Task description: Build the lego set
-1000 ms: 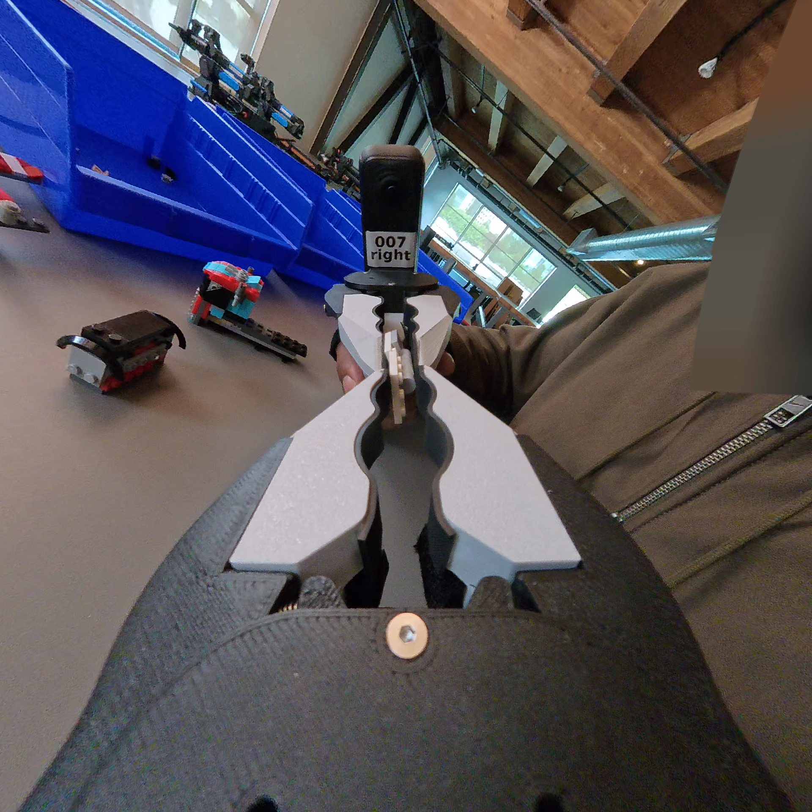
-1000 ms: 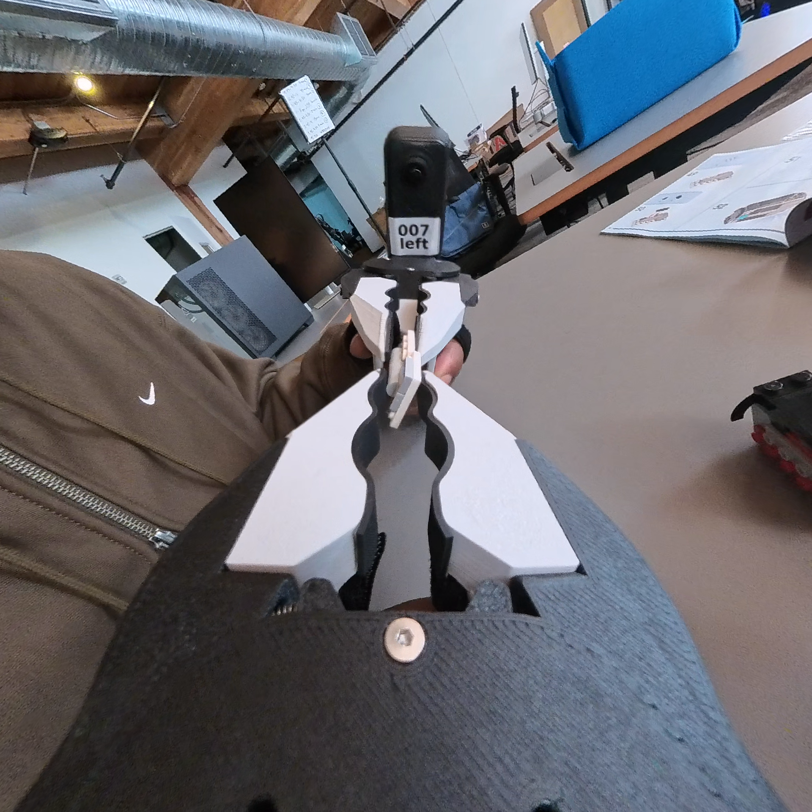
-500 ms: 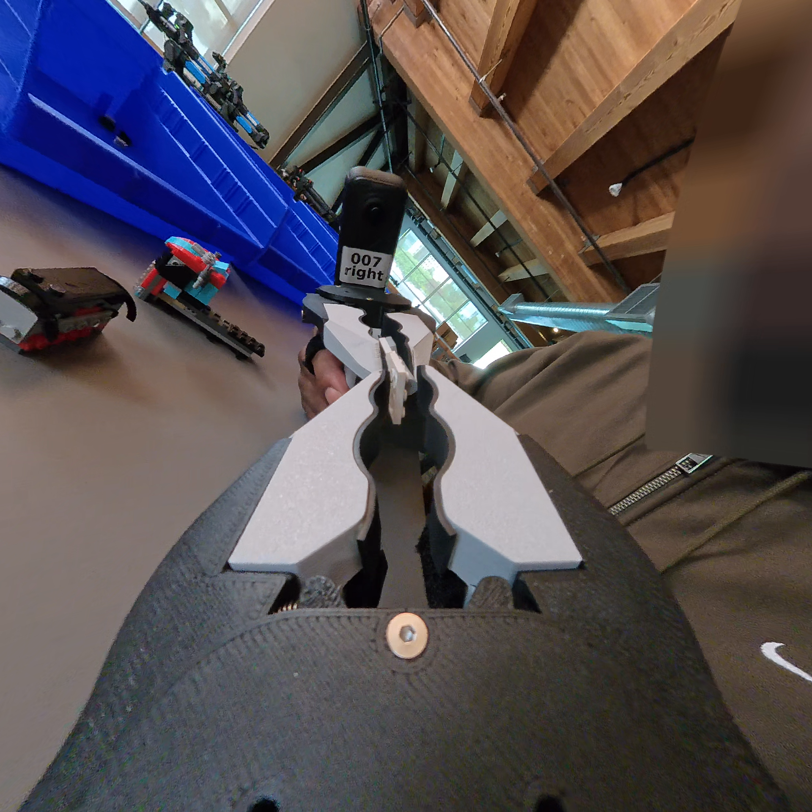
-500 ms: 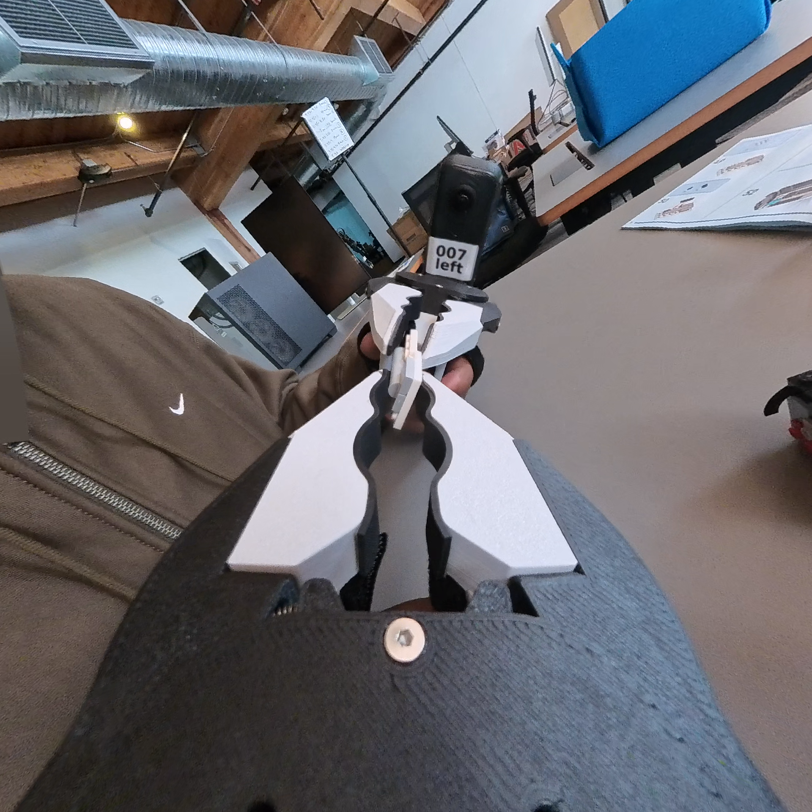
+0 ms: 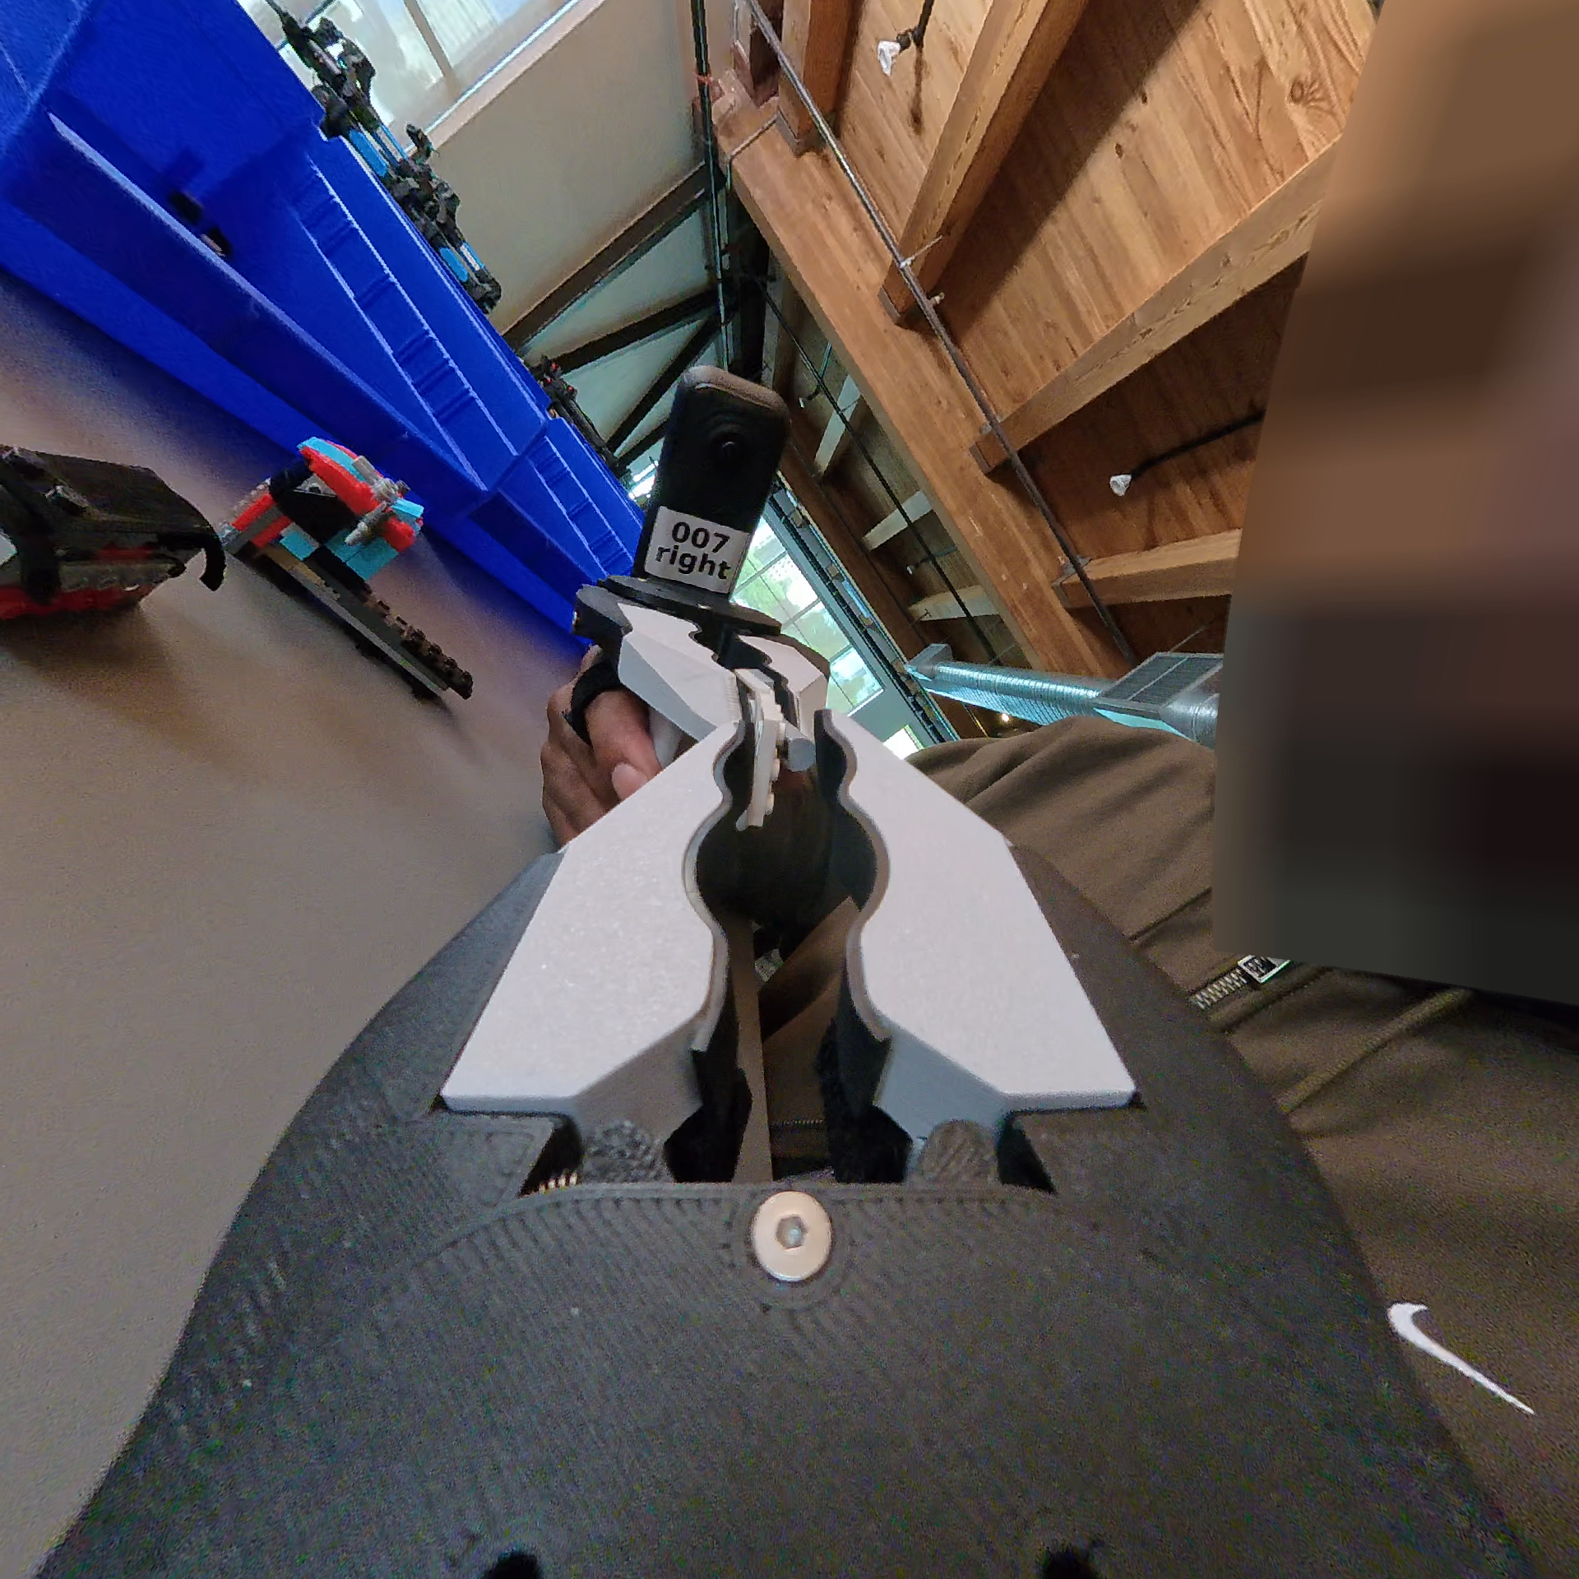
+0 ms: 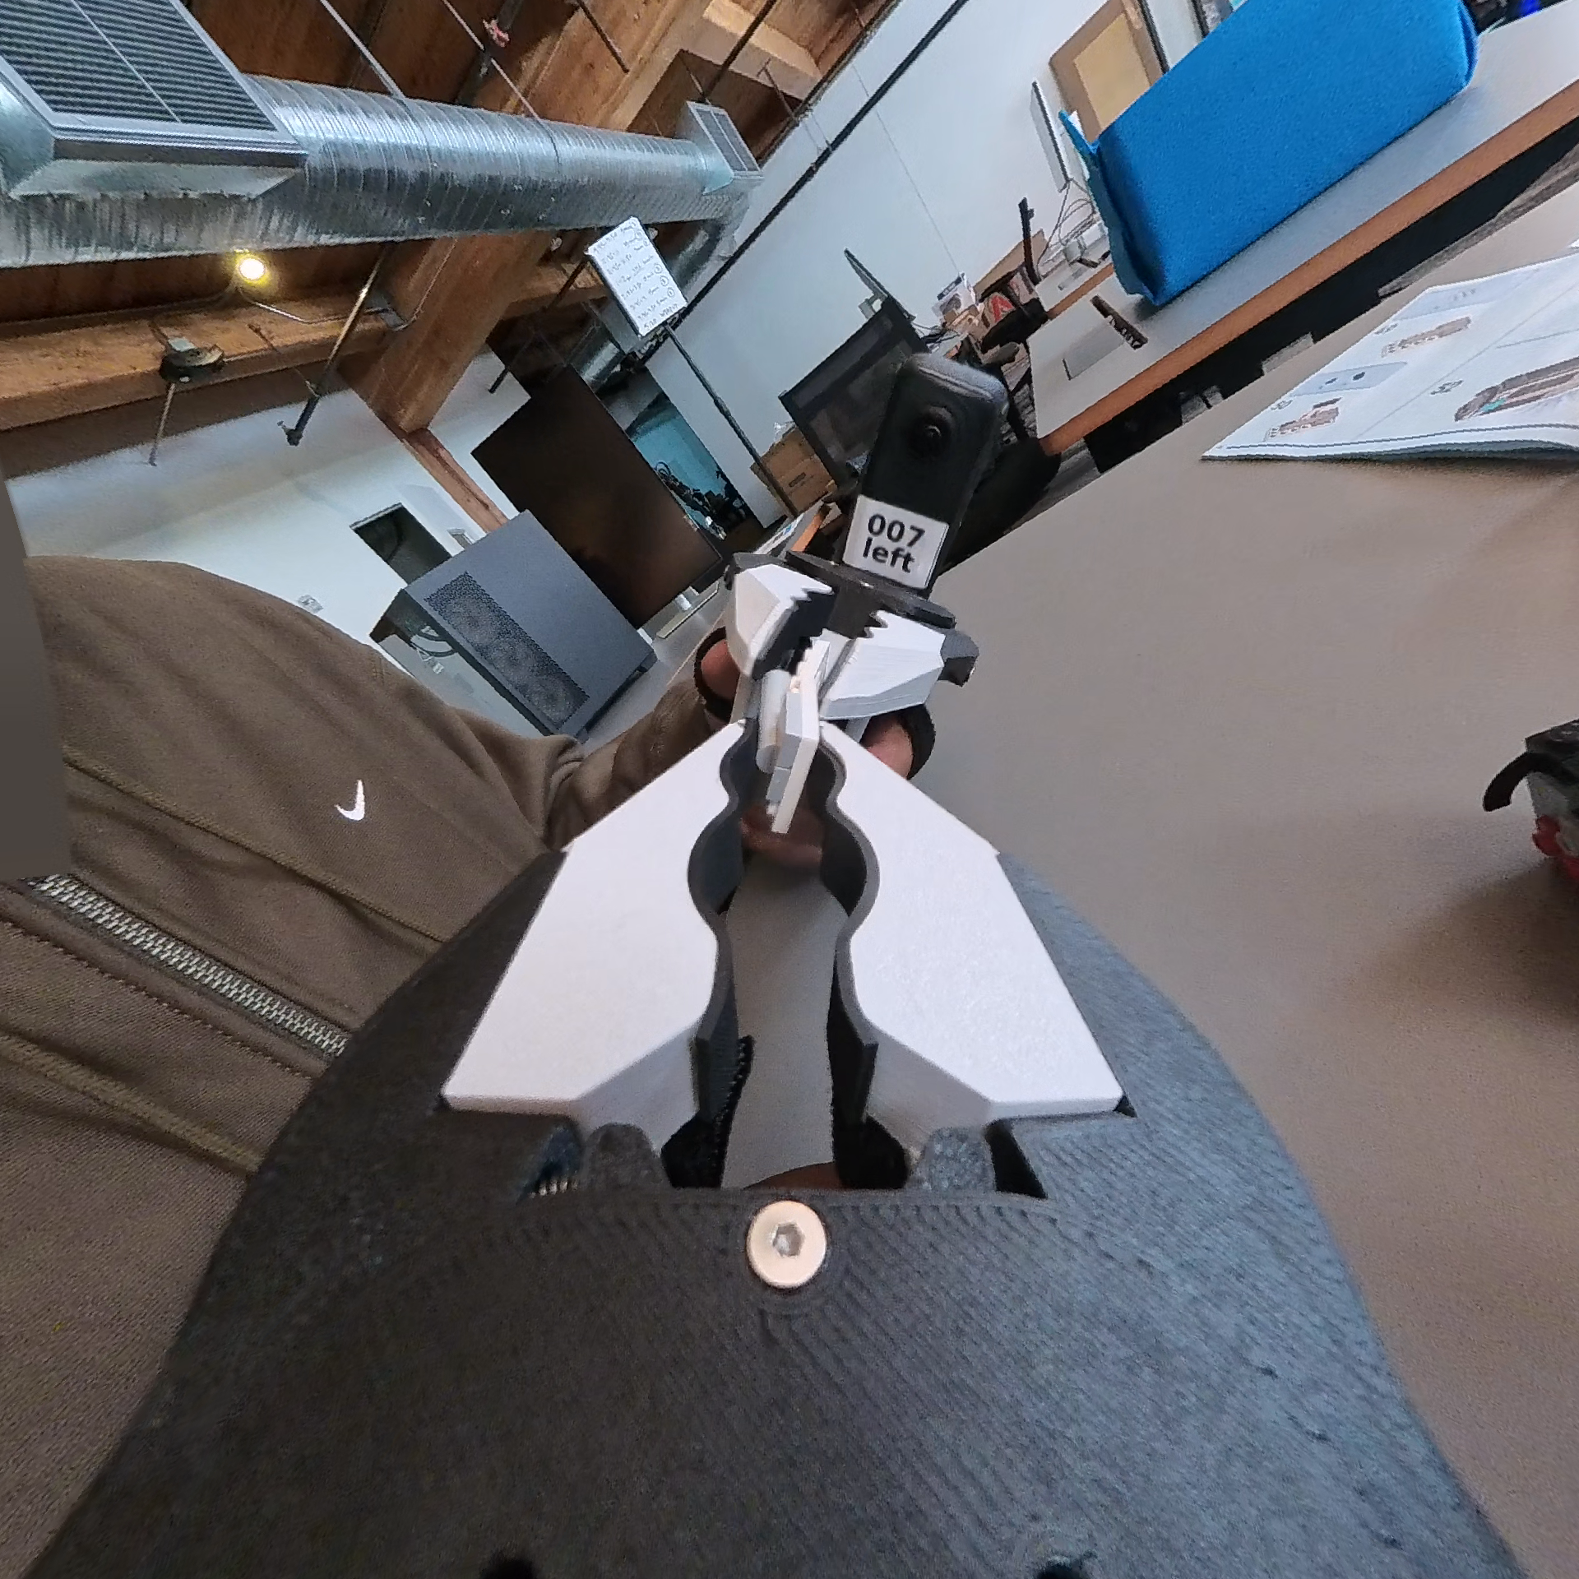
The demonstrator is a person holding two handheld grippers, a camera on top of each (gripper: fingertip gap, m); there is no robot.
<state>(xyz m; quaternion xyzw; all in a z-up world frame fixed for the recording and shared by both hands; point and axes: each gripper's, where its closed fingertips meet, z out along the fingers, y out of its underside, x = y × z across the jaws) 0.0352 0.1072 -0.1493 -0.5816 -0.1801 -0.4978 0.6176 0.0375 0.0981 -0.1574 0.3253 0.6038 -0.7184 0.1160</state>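
My two grippers face each other tip to tip above a grey-brown table (image 5: 214,854). Between them is a small white and light grey brick piece (image 5: 760,769), a thin plate with a short grey stud on one side. My left gripper (image 5: 773,726) is shut on its near end, with the plate against the left finger. My right gripper (image 5: 752,675) grips the far end. In the right wrist view the same piece (image 6: 790,769) sits between my right gripper's (image 6: 782,752) tips, and the left gripper (image 6: 807,662) holds it from beyond. A hand holds each gripper.
A black and red brick model (image 5: 85,538) and a red and teal brick model (image 5: 333,513) stand on the table to the left, before blue bins (image 5: 256,256). An open instruction booklet (image 6: 1452,376) lies at the far right. The person's brown jacket (image 5: 1196,854) is close by. Less than 4 cm separates the two grippers' tips.
Both grippers have tilted and turned together with the brick piece still between them. The left jaws have widened slightly and the right jaws have closed slightly on it.
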